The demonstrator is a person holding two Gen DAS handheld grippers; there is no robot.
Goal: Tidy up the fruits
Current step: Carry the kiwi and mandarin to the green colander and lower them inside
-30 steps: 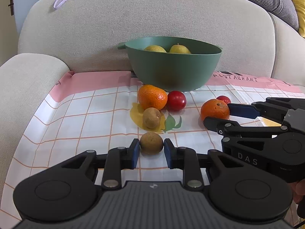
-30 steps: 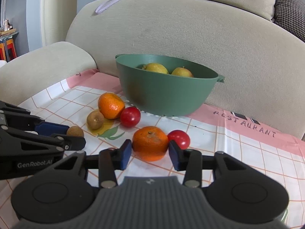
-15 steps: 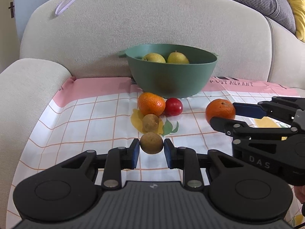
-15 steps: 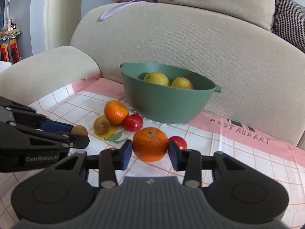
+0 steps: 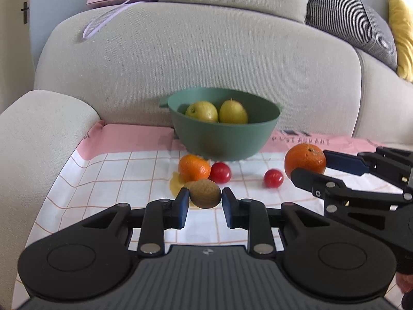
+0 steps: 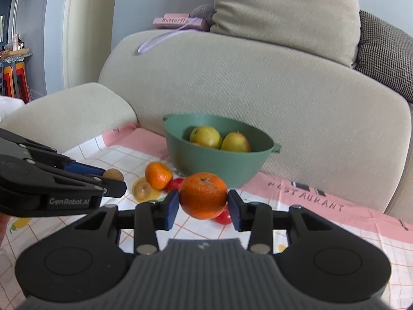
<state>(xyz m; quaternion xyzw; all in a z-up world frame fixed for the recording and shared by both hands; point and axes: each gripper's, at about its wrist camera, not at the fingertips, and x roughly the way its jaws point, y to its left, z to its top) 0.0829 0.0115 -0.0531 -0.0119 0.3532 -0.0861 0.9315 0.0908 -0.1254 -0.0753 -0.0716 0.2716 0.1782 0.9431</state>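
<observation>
The left gripper (image 5: 205, 198) pinches a kiwi (image 5: 205, 196) between its fingers; the right gripper (image 6: 203, 199) pinches an orange (image 6: 203, 195). Both fruits hang above the cloth (image 5: 108, 170), short of the green bowl (image 5: 224, 139). Risk: round fruit may slip from the pads, or the two grippers may collide converging over the bowl.

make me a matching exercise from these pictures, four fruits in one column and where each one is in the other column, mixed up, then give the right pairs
Things:
1. kiwi
2. orange
3. yellow-green apples
4. red tomatoes

Places:
A. inside the green bowl
B. between the pads of the right gripper
C. lying on the checked cloth
D. between the pads of the left gripper

Pairs: 1-D, 2-B, 3-A, 4-C
</observation>
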